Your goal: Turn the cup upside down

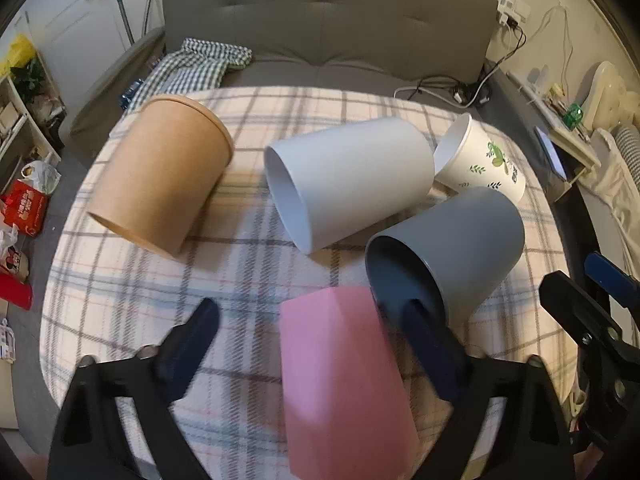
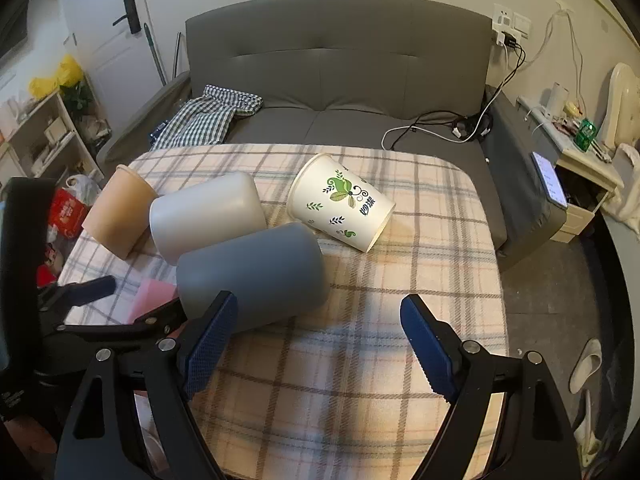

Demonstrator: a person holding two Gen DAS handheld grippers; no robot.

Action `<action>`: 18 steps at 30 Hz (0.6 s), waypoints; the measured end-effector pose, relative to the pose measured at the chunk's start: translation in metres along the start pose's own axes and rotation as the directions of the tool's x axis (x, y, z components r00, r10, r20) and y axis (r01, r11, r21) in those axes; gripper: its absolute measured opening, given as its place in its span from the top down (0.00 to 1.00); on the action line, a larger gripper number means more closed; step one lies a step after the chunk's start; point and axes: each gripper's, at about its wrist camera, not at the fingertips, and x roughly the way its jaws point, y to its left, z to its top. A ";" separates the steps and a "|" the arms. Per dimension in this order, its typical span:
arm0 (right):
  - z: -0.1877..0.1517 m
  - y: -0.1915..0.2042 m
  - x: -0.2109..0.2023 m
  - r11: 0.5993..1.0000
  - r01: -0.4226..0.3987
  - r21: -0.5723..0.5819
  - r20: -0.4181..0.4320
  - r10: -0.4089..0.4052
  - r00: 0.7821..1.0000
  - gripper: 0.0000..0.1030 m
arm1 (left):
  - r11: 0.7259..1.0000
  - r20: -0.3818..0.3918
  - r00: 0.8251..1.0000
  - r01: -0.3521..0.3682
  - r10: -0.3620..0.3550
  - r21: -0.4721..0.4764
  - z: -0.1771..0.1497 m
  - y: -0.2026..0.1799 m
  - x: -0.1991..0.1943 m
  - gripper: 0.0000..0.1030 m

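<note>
Several cups are on a plaid-covered table. A pink cup stands upside down between the fingers of my open left gripper, which does not touch it. A grey cup lies on its side, its mouth at my left gripper's right finger. A white cup, a brown paper cup and a leaf-printed paper cup also lie on their sides. In the right wrist view my right gripper is open and empty, just in front of the grey cup.
A grey sofa with a checked cloth and cables stands behind the table. Shelves and bags are on the left, a bedside cabinet on the right. Slippers lie on the floor.
</note>
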 end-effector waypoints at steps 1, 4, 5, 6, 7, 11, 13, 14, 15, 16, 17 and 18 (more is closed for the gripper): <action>0.000 -0.001 0.000 1.000 -0.003 0.002 0.000 0.003 1.000 0.19 | 1.000 -0.016 1.000 0.000 0.000 0.000 0.001 -0.001 0.004 0.22; 0.000 -0.005 0.001 1.000 -0.007 0.010 0.000 0.007 1.000 0.19 | 1.000 -0.063 0.998 0.006 -0.006 -0.011 0.002 -0.001 0.014 0.27; 0.000 -0.007 0.002 1.000 -0.009 0.015 -0.002 0.009 1.000 0.19 | 1.000 -0.073 0.997 0.013 -0.014 -0.017 0.002 -0.001 0.016 0.27; 0.000 -0.007 0.002 1.000 -0.010 0.020 -0.002 0.010 1.000 0.19 | 1.000 -0.084 0.996 0.020 -0.021 -0.022 0.001 -0.001 0.018 0.29; 0.000 -0.009 0.003 1.000 -0.012 0.027 -0.003 0.012 1.000 0.19 | 0.999 -0.092 0.995 0.026 -0.028 -0.023 0.001 -0.001 0.019 0.31; 0.001 -0.011 0.005 0.999 -0.020 0.036 -0.004 0.020 1.000 0.19 | 0.999 -0.101 0.994 0.043 -0.044 -0.009 0.004 -0.006 0.017 0.43; 0.002 -0.012 0.006 0.999 -0.020 0.041 -0.004 0.020 1.000 0.19 | 0.999 -0.093 0.995 0.042 -0.043 -0.004 0.006 -0.006 0.014 0.43; 0.002 -0.012 0.006 0.999 -0.021 0.044 -0.004 0.021 1.000 0.19 | 0.999 -0.088 0.995 0.044 -0.044 -0.006 0.007 -0.006 0.011 0.44; 0.002 -0.013 0.006 0.999 -0.022 0.046 -0.004 0.022 1.000 0.19 | 0.999 -0.073 0.996 0.044 -0.044 -0.007 0.007 -0.004 0.006 0.45; 0.003 -0.013 0.007 0.999 -0.021 0.047 -0.004 0.021 1.000 0.19 | 0.999 -0.064 0.997 0.043 -0.043 -0.007 0.008 -0.002 0.003 0.45; 0.003 -0.013 0.007 0.999 -0.020 0.048 -0.003 0.020 1.000 0.19 | 0.999 -0.049 0.998 0.040 -0.040 -0.005 0.009 -0.001 -0.002 0.46; 0.003 -0.013 0.007 0.999 -0.020 0.049 -0.003 0.021 1.000 0.19 | 0.999 -0.031 0.999 0.033 -0.033 -0.002 0.009 0.001 -0.008 0.46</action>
